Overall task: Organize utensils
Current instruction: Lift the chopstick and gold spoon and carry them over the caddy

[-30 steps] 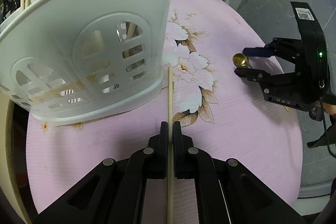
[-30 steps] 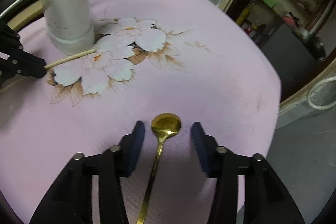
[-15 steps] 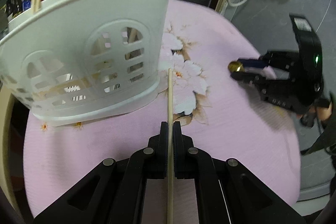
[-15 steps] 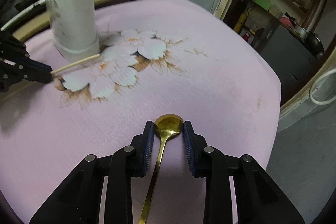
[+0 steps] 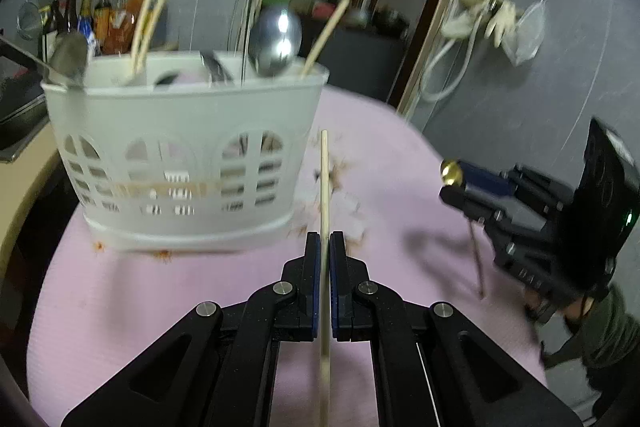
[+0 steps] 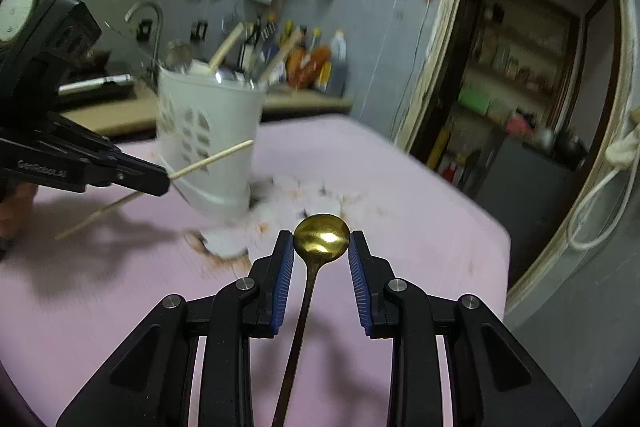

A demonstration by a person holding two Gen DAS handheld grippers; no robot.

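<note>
Left gripper (image 5: 324,247) pinching pale wooden chopstick (image 5: 324,187); right gripper (image 6: 321,247) clamping gold metal spoon (image 6: 321,231) bowl; both aloft beside white slotted plastic utensil basket (image 5: 188,155): tip upright, clear rim.

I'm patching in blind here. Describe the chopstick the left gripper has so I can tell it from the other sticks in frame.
Start at the white utensil basket on the pink floral tablecloth. Just right of it, the left gripper pinches one pale wooden chopstick, its tip level with the basket's wall. Unlike the chopsticks standing in the basket, it is outside it, off the cloth and alone.
</note>
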